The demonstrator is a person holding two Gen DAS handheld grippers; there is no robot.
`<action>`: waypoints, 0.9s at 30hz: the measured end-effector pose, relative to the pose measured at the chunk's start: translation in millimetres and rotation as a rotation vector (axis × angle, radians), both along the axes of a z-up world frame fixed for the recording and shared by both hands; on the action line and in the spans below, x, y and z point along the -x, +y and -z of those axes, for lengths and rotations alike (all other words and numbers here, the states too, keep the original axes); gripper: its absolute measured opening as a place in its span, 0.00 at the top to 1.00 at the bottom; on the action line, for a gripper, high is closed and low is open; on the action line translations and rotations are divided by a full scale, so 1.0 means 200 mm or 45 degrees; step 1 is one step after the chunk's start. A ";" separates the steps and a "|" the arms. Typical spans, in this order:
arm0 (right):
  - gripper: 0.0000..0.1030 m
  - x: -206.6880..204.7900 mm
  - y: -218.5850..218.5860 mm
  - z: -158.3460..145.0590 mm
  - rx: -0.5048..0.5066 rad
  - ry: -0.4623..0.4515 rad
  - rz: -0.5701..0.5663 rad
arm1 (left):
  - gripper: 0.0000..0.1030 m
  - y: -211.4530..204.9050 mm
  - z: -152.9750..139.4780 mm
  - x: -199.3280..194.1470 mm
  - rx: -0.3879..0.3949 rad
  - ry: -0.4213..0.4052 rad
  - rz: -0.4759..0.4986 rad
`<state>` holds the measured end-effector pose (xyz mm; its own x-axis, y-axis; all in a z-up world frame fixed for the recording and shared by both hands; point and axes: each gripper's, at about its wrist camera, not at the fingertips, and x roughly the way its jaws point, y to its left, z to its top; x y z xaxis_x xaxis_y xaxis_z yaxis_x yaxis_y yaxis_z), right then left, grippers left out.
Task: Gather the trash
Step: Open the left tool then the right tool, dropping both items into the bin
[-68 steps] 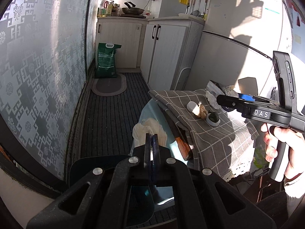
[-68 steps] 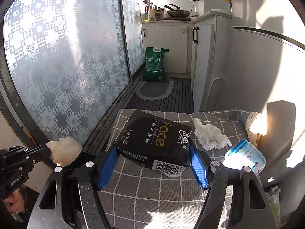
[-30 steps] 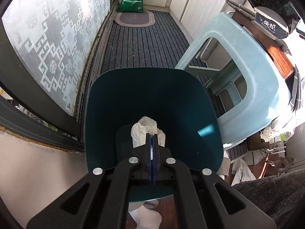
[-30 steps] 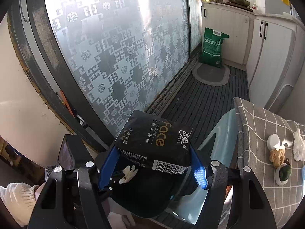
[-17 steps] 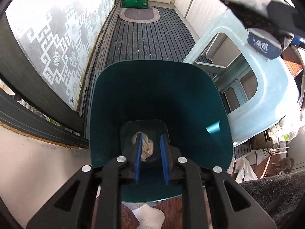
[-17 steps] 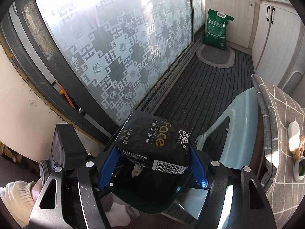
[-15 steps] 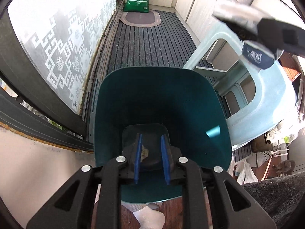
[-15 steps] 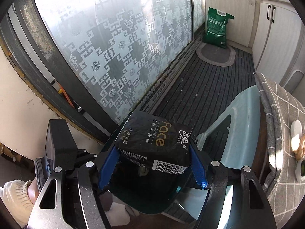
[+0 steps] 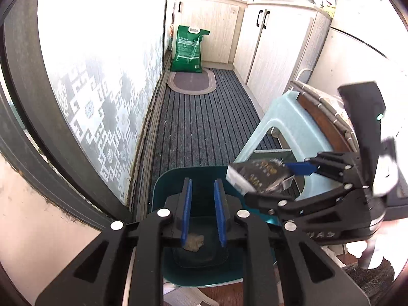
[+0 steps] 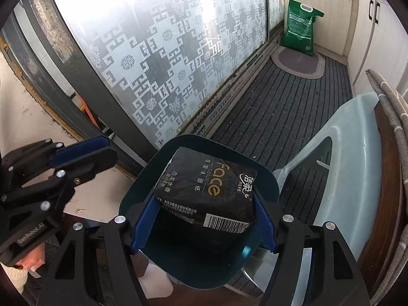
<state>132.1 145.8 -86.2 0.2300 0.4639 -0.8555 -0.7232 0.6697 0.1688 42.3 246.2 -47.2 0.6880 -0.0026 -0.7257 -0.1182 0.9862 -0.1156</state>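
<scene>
- Drop-off step: right tool (image 10: 204, 219) grips black tissue pack (image 10: 206, 191) at frame centre, over teal bin (image 10: 142, 178).
- Left tool (image 9: 202, 214), nothing between pads, jaws closing; tissue wad (image 9: 193, 241) lies in bin.
- Next, likely: release pack into bin.

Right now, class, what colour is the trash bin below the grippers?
Dark teal; the bin shows best in the right wrist view.

tissue pack (image 10: 206, 191): black, crumpled, frame centre, above the bin
crumpled wad (image 9: 193, 241): beige, on bin floor
bin (image 10: 142, 183): teal, open-topped
</scene>
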 end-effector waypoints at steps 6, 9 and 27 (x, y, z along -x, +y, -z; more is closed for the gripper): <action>0.32 0.02 0.05 0.13 0.052 0.045 -0.028 | 0.86 -0.03 -0.17 0.06 0.014 -0.109 -0.003; 0.32 0.03 0.06 0.18 0.076 0.049 -0.043 | 0.88 -0.04 -0.25 0.07 0.015 -0.154 0.000; 0.23 0.09 0.04 0.34 0.173 0.063 -0.097 | 0.81 -0.10 -0.56 0.17 0.054 -0.368 -0.011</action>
<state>114.2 154.0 -154.7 0.1546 0.3577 -0.9209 -0.7659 0.6322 0.1170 8.1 227.0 65.6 0.8664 -0.0224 -0.4988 -0.0825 0.9789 -0.1872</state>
